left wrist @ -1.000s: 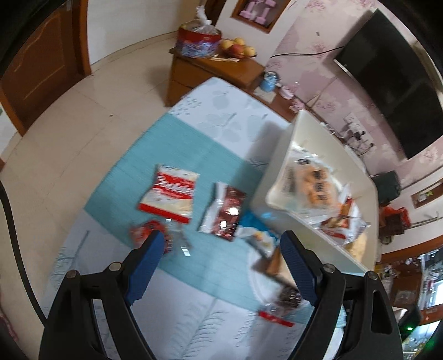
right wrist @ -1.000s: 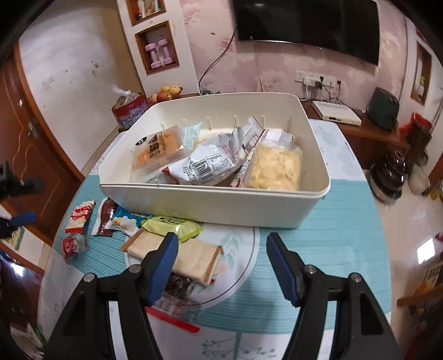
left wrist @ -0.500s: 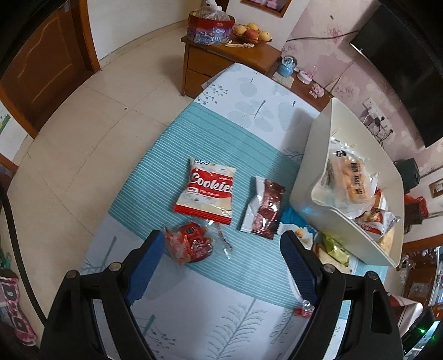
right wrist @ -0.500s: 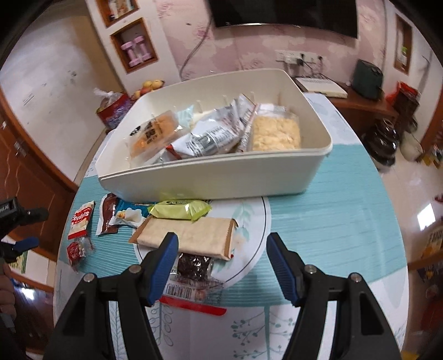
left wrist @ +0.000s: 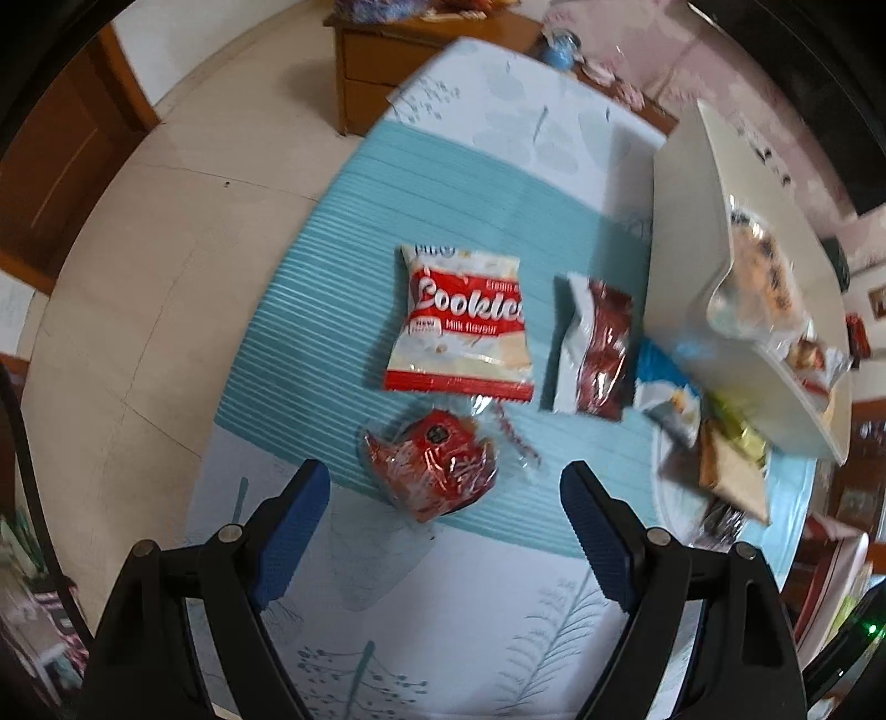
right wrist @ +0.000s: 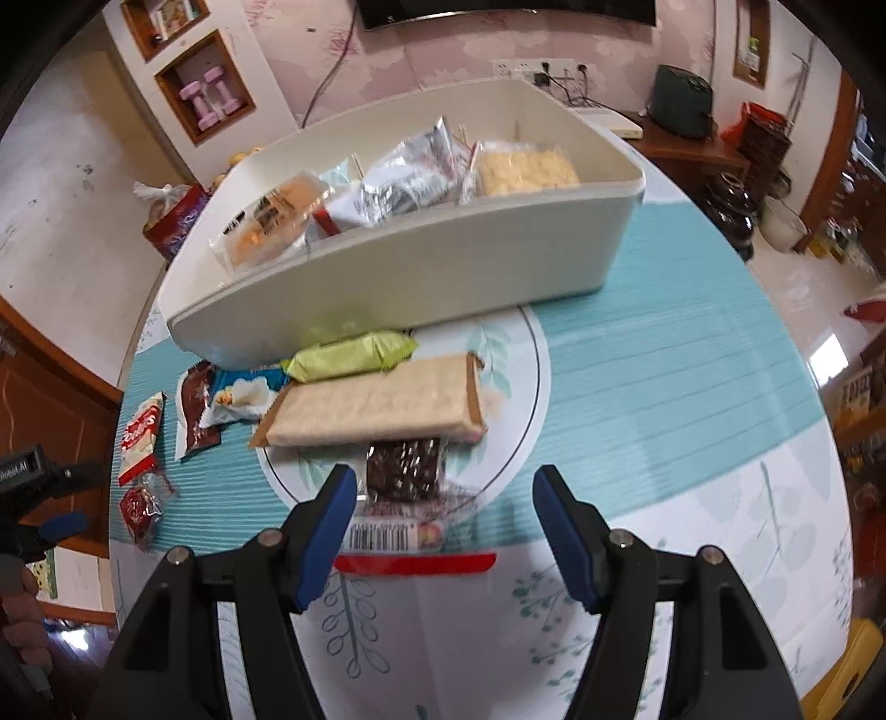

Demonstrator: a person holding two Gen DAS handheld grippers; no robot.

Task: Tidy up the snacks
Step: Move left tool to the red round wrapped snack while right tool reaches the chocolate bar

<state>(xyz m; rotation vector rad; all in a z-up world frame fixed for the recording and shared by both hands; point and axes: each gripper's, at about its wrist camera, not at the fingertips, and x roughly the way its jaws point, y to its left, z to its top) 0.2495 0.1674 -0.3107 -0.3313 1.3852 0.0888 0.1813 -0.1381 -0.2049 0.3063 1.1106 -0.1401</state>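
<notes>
Between both open tongs, loose snacks wait on the tabletop [left wrist: 421, 620].
Left tongs [left wrist: 443, 498] may crush the red packet [left wrist: 432, 471]; right tongs [right wrist: 440, 498] could snag the dark bar's [right wrist: 404, 468] slippery wrapper.

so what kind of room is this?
Likely a home living room: wall TV, a wooden cabinet, and a clothed table holding a snack bin.

A cream tub [right wrist: 421, 266] on the far side of the table holds several packets. Loose before it lie a green packet [right wrist: 354, 354], a tan bar [right wrist: 376, 407], a brownie [right wrist: 404, 468], a cookie packet [left wrist: 465, 321] and a red sweet [left wrist: 437, 465], all flat.
</notes>
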